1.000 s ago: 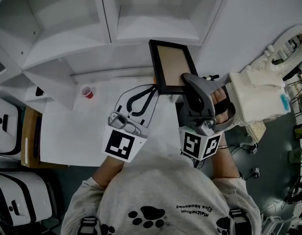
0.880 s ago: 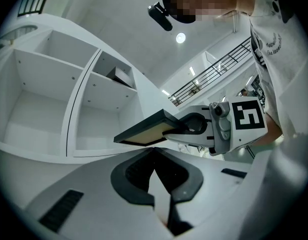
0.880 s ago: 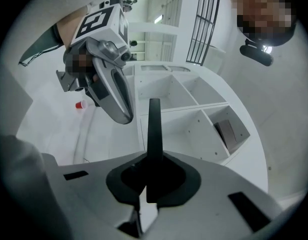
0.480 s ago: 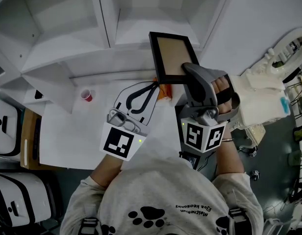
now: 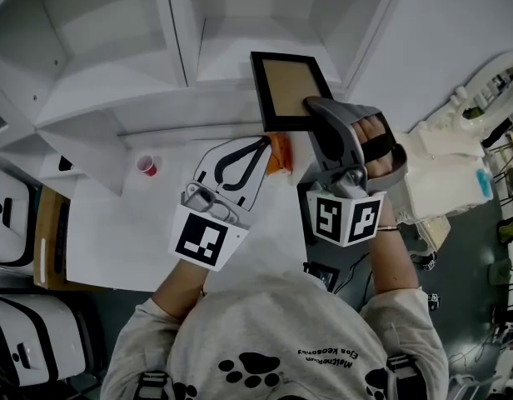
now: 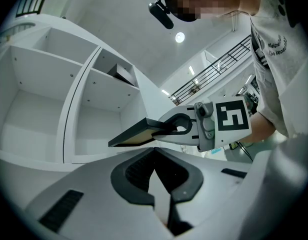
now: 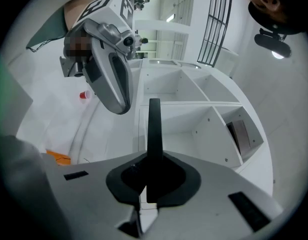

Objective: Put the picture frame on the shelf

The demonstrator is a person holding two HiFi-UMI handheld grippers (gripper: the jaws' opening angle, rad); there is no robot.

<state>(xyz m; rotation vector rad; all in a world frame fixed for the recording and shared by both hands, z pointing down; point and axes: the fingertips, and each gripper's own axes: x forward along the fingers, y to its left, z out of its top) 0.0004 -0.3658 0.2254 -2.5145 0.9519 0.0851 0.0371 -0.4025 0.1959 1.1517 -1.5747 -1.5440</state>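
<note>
The picture frame (image 5: 290,90) before the shelf (image 5: 177,40), a cup (image 5: 146,166) on the table (image 5: 115,232) at left

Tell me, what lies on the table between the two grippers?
A small orange object on the white table, clearest in the head view.

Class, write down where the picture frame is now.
In the head view, centre top, the picture frame is clamped in the right gripper, held up before the white shelf, right of the left gripper.
</note>
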